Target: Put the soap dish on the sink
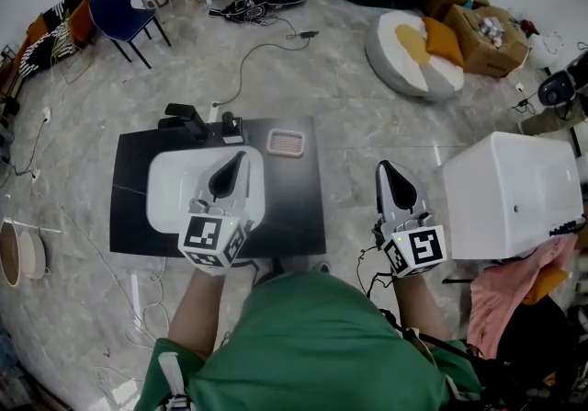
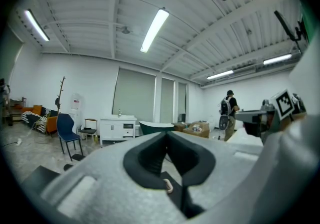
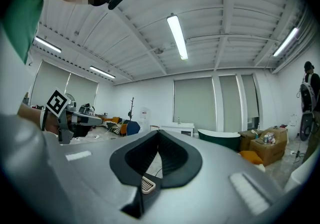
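We take the white sink as reference. It rests on a black worktop, with a black faucet at its far rim.

Soap dish: the pale, perforated soap dish lies flat on the worktop, beyond the sink's far right corner and just right of the faucet. It is clear of the basin, and neither tool touches it.

Left hand-held gripper: we see it held above the right part of the sink, pointing toward the far rim. In the left gripper view its dark pads are pressed together at the tip, and nothing is pinched between them.

Right hand-held gripper: it sits well to the right of the sink, off the worktop's edge and over the floor, between the worktop and a white box. In the right gripper view its jaws likewise meet at the tip and carry nothing.

Both tools point away from the person in the green top, level with each other.
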